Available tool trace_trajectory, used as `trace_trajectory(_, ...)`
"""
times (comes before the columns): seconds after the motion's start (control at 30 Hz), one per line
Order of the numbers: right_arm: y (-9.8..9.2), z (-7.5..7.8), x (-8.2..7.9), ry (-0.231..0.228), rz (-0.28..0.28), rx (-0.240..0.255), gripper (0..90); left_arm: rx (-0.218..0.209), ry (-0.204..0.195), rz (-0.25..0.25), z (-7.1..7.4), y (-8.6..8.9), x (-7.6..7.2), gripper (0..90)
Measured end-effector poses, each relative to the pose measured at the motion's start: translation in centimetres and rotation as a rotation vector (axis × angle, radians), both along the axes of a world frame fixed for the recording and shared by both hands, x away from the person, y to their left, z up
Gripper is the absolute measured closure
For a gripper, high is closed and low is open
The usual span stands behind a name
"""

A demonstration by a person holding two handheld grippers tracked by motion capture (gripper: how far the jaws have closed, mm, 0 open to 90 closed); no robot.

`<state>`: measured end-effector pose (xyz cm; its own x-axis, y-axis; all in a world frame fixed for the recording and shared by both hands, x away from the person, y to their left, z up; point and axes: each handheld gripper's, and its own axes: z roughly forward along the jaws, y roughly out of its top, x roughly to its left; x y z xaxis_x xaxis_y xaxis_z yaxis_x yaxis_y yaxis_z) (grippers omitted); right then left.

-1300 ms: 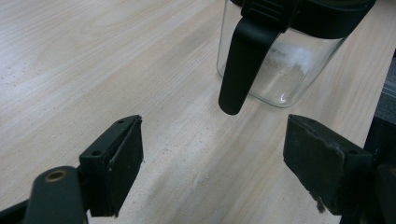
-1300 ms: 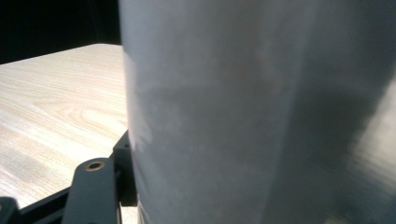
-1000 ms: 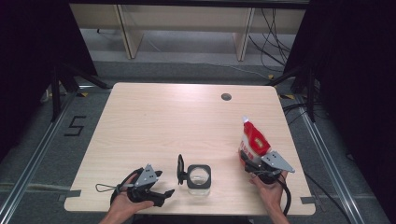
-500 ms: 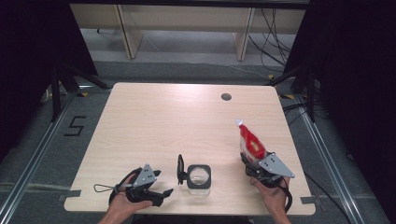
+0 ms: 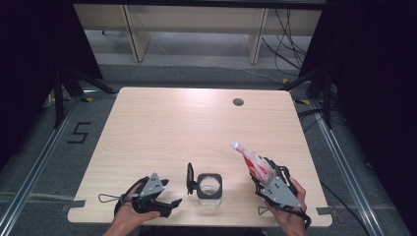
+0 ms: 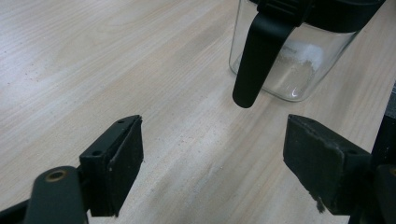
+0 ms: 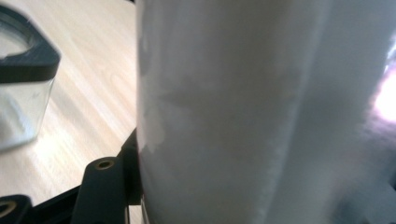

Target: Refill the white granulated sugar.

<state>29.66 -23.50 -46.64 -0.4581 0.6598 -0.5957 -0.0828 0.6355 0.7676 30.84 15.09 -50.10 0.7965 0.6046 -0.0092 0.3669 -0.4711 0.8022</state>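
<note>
Tilting further toward the glass jar (image 5: 208, 186), the red-and-white pouch (image 5: 252, 161) now leans its spout up and left, clamped in the right tool (image 5: 268, 181) — over the last second it has swung from near upright. That suggests a pour into the jar is coming. The left tool (image 5: 156, 197) rests on the tabletop (image 5: 187, 128), jaws apart, just beside the jar's open lid (image 5: 190, 177). No writing is legible on the pouch or jar.

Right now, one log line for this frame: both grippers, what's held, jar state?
left gripper: open, empty, beside jar | right gripper: shut on pouch, spout tilted up-left | glass jar: on table, lid open
</note>
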Motion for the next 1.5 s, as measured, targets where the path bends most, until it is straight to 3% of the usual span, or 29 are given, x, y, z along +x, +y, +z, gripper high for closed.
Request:
trace_trajectory(0.07, 0.1, 0.0, -0.2, -0.009, 0.002, -0.024, 39.5, 0.012, 0.0, 0.003, 0.0, 0.1, 0.0, 19.7)
trace_trajectory(0.1, 0.3, 0.1, -0.6, -0.028, 0.008, -0.062, 39.5, -0.032, 0.019, 0.029, -0.2, -0.1, -0.2, 19.7)
trace_trajectory(0.13, 0.3, 0.1, -0.6, -0.028, 0.008, -0.062, 39.5, -0.032, 0.019, 0.029, -0.2, -0.1, -0.2, 19.7)
trace_trajectory(0.17, 0.6, 0.1, -1.0, -0.043, 0.015, -0.104, 39.5, 0.014, -0.001, 0.005, 0.0, 0.2, 0.1, 19.7)
trace_trajectory(0.2, 0.7, 0.1, -1.2, -0.054, 0.014, -0.123, 39.5, 0.001, 0.013, 0.025, -0.1, 0.1, 0.0, 19.7)
trace_trajectory(0.33, 1.1, 0.2, -1.8, -0.103, 0.018, -0.23, 39.6, -0.017, 0.011, 0.019, -0.1, 0.0, -0.1, 19.7)
trace_trajectory(0.4, 1.2, 0.2, -2.0, -0.111, 0.019, -0.245, 39.6, -0.008, 0.0, 0.006, -0.1, 0.0, 0.0, 19.7)
trace_trajectory(0.5, 1.6, 0.0, -2.3, -0.138, 0.01, -0.33, 39.6, -0.031, 0.02, 0.034, -0.1, 0.1, -0.2, 19.7)
trace_trajectory(0.53, 1.6, 0.0, -2.3, -0.138, 0.01, -0.33, 39.6, -0.031, 0.02, 0.034, -0.1, 0.1, -0.2, 19.7)
trace_trajectory(0.6, 1.6, 0.1, -2.2, -0.182, 0.024, -0.389, 39.7, -0.035, 0.02, 0.04, -0.1, 0.0, -0.2, 19.7)
trace_trajectory(0.63, 1.6, 0.0, -2.2, -0.186, 0.019, -0.382, 39.7, -0.044, 0.022, 0.043, -0.2, 0.0, -0.2, 19.7)
trace_trajectory(0.67, 1.6, 0.3, -2.3, -0.221, 0.026, -0.443, 39.7, -0.044, 0.022, 0.043, -0.2, 0.0, -0.2, 19.7)
trace_trajectory(0.7, 1.7, 0.1, -2.4, -0.212, 0.017, -0.419, 39.7, 0.003, 0.014, 0.028, -0.1, 0.2, -0.1, 19.7)
trace_trajectory(0.73, 1.7, 0.1, -2.4, -0.212, 0.017, -0.419, 39.7, 0.003, 0.014, 0.028, -0.1, 0.2, -0.1, 19.7)
trace_trajectory(0.9, 1.8, 0.1, -3.2, -0.26, -0.001, -0.493, 39.8, -0.009, 0.012, 0.019, -0.1, 0.1, -0.1, 19.6)
trace_trajectory(0.97, 1.8, 0.3, -3.4, -0.289, 0.0, -0.566, 39.8, -0.001, 0.001, 0.011, -0.1, 0.2, -0.1, 19.6)
trace_trajectory(1.03, 1.8, 0.1, -3.6, -0.284, -0.003, -0.559, 39.8, -0.005, 0.006, 0.017, -0.1, 0.2, -0.1, 19.6)
trace_trajectory(1.07, 1.7, 0.0, -3.9, -0.277, -0.008, -0.568, 39.8, 0.012, 0.002, 0.017, 0.0, 0.3, -0.1, 19.6)
trace_trajectory(1.17, 1.8, -0.1, -4.0, -0.292, 0.005, -0.601, 39.9, 0.005, 0.007, 0.021, 0.0, 0.3, -0.2, 19.6)
trace_trajectory(1.23, 1.8, 0.4, -4.0, -0.331, 0.029, -0.68, 39.9, 0.002, 0.001, 0.02, 0.0, 0.3, -0.2, 19.6)
trace_trajectory(1.27, 1.8, 0.4, -4.0, -0.331, 0.029, -0.68, 39.9, 0.002, 0.001, 0.02, 0.0, 0.3, -0.2, 19.6)
trace_trajectory(1.3, 1.7, -0.1, -4.2, -0.311, 0.006, -0.635, 39.9, 0.01, 0.002, 0.021, 0.0, 0.2, -0.2, 19.6)
trace_trajectory(1.37, 1.6, -0.1, -4.3, -0.315, 0.008, -0.649, 39.9, -0.016, 0.012, 0.027, -0.2, 0.1, -0.3, 19.6)
trace_trajectory(1.43, 1.5, -0.1, -4.4, -0.315, 0.01, -0.665, 39.9, 0.009, 0.005, 0.02, 0.0, 0.3, -0.2, 19.5)
trace_trajectory(1.5, 1.5, -0.2, -4.4, -0.318, 0.016, -0.686, 40.0, 0.002, 0.006, 0.021, -0.1, 0.2, -0.2, 19.6)
